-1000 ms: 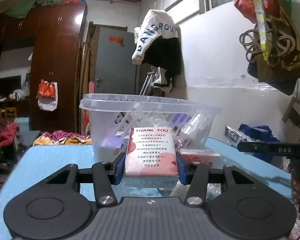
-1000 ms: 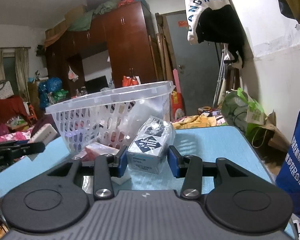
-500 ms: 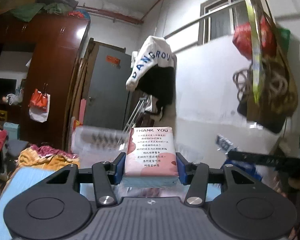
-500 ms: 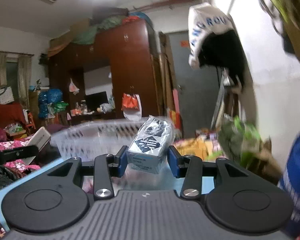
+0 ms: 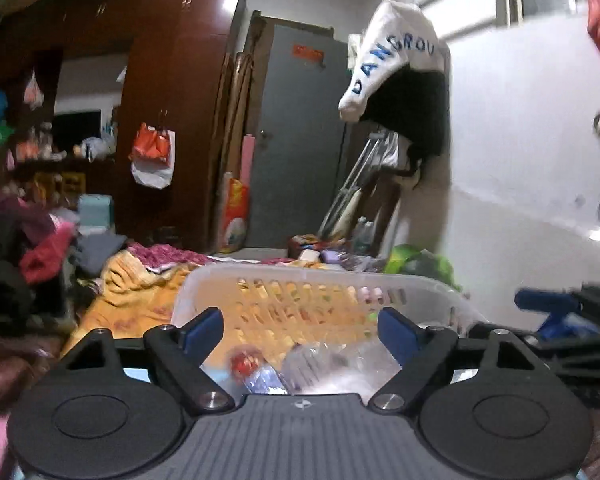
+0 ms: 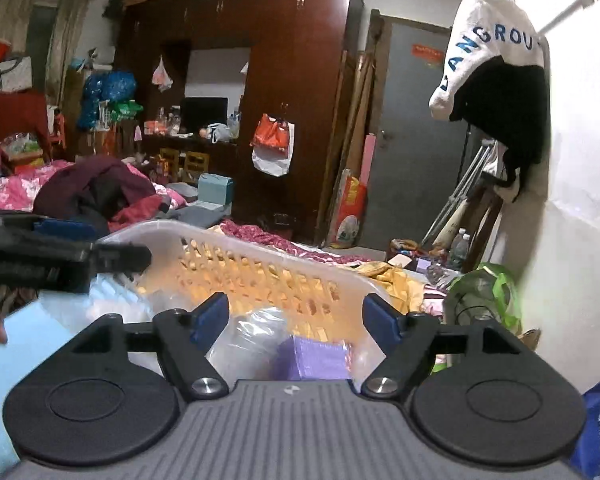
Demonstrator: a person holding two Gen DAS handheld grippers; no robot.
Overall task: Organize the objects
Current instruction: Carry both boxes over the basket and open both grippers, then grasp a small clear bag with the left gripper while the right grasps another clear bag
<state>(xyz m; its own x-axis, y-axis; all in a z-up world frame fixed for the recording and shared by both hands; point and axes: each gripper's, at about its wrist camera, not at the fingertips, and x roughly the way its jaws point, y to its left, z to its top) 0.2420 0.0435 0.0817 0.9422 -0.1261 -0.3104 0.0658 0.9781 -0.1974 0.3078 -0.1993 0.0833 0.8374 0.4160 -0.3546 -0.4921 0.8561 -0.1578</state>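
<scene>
Two tools are hovering over one white basket [image 5: 428, 284]: the left tool [image 5: 300, 330] and right tool [image 6: 296, 318] have just been spreading apart, nothing between them. Inside are lying clear wrapped packets, blurred, and one purple box [image 6: 312, 358].

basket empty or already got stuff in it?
Not empty. The white basket holds a purple block and clear plastic wrapping; the left view shows blurred packets inside.
</scene>
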